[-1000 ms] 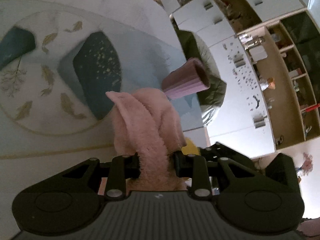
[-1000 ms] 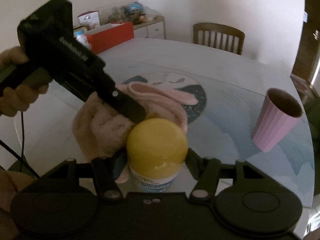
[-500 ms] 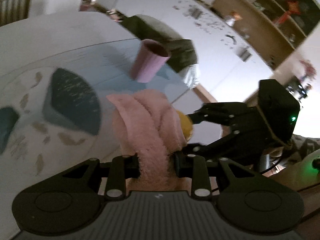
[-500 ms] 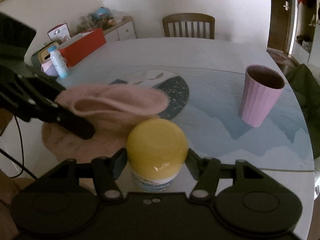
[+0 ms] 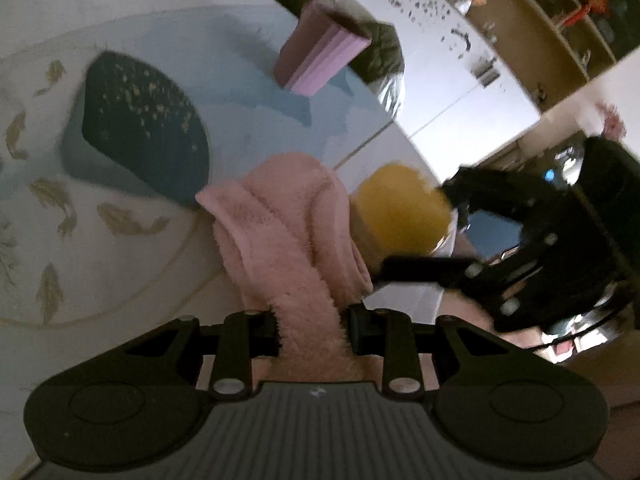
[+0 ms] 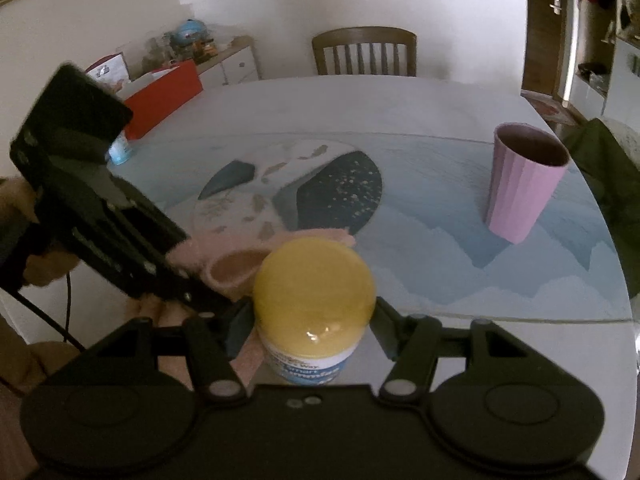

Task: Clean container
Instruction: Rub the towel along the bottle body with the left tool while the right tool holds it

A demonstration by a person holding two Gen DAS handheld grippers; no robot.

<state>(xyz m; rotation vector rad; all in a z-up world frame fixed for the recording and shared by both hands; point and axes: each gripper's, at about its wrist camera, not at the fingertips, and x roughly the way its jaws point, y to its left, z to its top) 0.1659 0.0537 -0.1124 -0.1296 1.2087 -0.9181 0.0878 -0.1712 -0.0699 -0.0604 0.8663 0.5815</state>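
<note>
Jaws of the left gripper [image 5: 314,330] pinched on a pink fluffy cloth [image 5: 288,232], jaws of the right gripper [image 6: 314,326] clamped either side of a small container [image 6: 314,304] with a yellow lid [image 5: 400,210] and white body; container held in the air just off the near edge of the table [image 6: 400,100], cloth bunched against its left side and touching it. Progress, as a judgement: wiping is under way, cloth on the lid's side only; top of the lid looks bare and glossy, lower body not visibly reached by the cloth, so most of the surface is likely left, then set down. Lid on, so only the outside is being cleaned. Writing: blue label band on the body reads roughly "Smart" with a partial word below it and "Way" above, rest cut off by the gripper, brand not certain. Pink ribbed cup [image 6: 524,184] stands toward the right edge of the table, well apart, no writing. Red box [image 6: 164,98] at the far left edge, small bottle with a blue label [image 6: 120,150] near it, text unreadable
</note>
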